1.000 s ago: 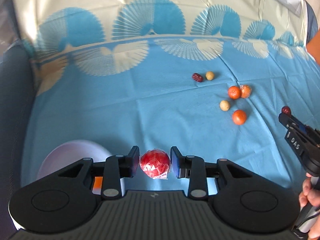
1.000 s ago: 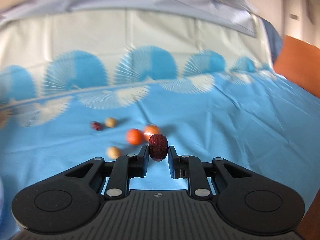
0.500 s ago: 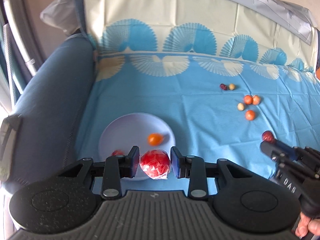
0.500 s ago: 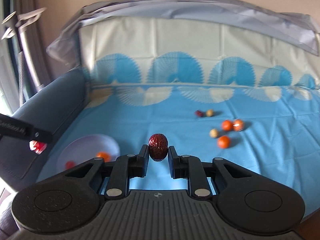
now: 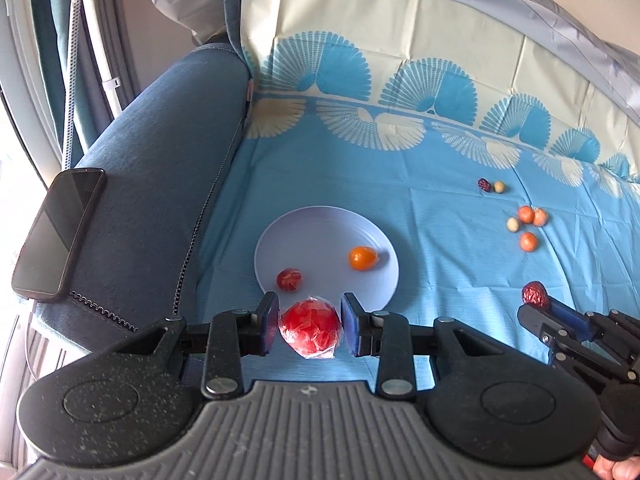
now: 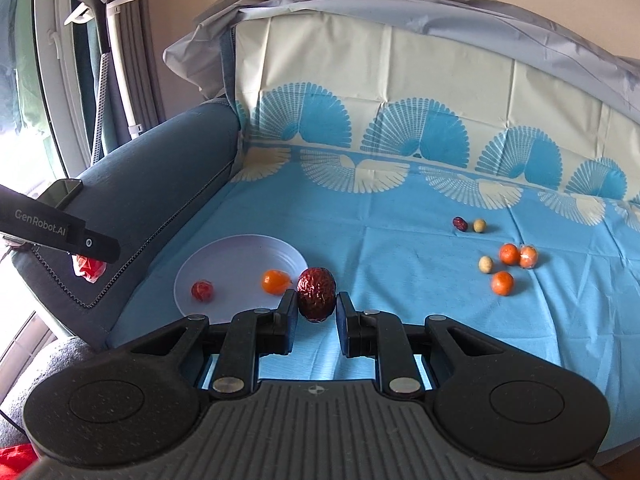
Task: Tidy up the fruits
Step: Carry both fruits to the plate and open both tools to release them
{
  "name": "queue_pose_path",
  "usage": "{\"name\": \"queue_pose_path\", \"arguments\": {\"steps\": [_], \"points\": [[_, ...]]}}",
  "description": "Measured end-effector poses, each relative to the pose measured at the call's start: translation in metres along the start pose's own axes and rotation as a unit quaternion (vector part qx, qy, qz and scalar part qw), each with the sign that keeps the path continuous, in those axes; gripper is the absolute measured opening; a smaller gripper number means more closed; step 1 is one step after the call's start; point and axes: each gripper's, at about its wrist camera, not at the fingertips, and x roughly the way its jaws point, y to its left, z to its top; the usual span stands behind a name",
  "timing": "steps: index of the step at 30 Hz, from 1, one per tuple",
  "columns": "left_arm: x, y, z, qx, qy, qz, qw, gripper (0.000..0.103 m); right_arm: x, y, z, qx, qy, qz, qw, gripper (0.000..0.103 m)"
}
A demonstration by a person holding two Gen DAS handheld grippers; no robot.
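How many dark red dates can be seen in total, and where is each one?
2. One dark red date sits between the right gripper jaws; another date lies on the blue cloth beside a pale fruit.

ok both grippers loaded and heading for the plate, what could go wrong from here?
1. The plate is shallow, and the round wrapped red fruit in the left gripper could roll off if dropped.
2. The right gripper pinches only the red date's lower part; it may slip.
3. Both grippers converge on one plate and could collide.
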Motion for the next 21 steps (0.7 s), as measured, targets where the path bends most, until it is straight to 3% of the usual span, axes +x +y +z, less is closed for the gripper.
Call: {"name": "queue_pose_path", "arguments": {"steps": [13,21], "points": [[0.025,-0.005,0.01,0.002,0.014,0.0,0.9999,0.038,0.019,0.006,0.005,-0.01,0.011,0.009,1.0,0.021],[0.064,-0.009,0.026,0.005,0.031,0.002,0.9995,0.037,0.053,0.011,0.014,-0.016,0.026,0.018,0.999,0.021]]}}
